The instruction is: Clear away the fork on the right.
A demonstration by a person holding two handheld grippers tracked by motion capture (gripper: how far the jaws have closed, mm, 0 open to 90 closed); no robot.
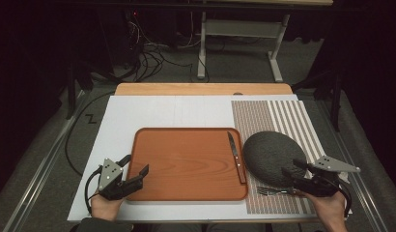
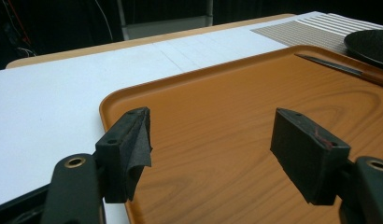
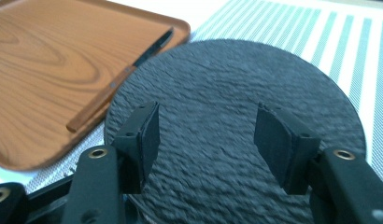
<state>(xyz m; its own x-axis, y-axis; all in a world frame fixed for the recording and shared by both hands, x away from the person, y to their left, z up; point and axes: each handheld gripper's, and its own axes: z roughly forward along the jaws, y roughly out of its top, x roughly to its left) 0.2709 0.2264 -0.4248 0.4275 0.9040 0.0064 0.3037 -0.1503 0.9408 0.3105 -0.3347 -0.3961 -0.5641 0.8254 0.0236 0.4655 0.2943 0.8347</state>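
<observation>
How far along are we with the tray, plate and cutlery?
Done: the knife lies along the right edge of the wooden tray. In hand: nothing; the right gripper stands open over the dark plate, and the left gripper is open at the tray's left edge. Left: plate and fork are still on the striped mat.

Both tongs, left (image 1: 136, 167) and right (image 1: 289, 170), are chunky matte-black things with brass-ringed screw holes, dark padded jaw faces, a grey three-cornered plate on top and a black cable trailing back, plus a dark sleeve on the left.
</observation>
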